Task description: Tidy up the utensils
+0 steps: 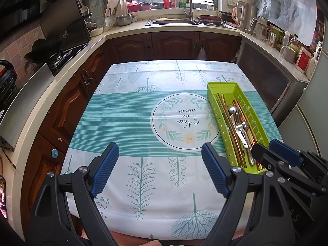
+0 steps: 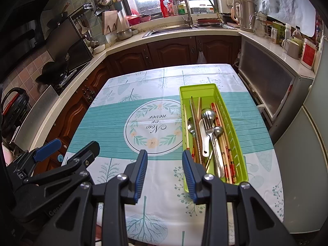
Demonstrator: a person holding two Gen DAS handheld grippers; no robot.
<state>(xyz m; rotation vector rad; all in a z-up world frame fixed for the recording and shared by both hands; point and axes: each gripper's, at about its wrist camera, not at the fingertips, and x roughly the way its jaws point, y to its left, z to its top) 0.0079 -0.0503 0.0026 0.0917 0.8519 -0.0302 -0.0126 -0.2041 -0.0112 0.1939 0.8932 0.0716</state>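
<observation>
A long green utensil tray [image 1: 225, 88] [image 2: 184, 94] lies on the table's right side. It holds metal spoons [image 2: 208, 113], a fork [image 2: 209, 128], a white-handled utensil [image 2: 204, 141] and several chopsticks [image 2: 225, 143] [image 1: 225, 112]. My left gripper [image 1: 160, 164] is open and empty over the table's near middle, left of the tray. My right gripper [image 2: 165, 170] is open and empty at the tray's near left corner; it also shows in the left wrist view [image 1: 266, 149]. The left gripper also shows at the lower left of the right wrist view [image 2: 71, 147].
The table carries a teal and white cloth with a round "Now or never" print [image 1: 184, 121]. Wooden cabinets and a counter with a stove [image 1: 59, 57] run along the left. A sink [image 1: 170, 21] is at the back, a fridge [image 2: 303, 164] at the right.
</observation>
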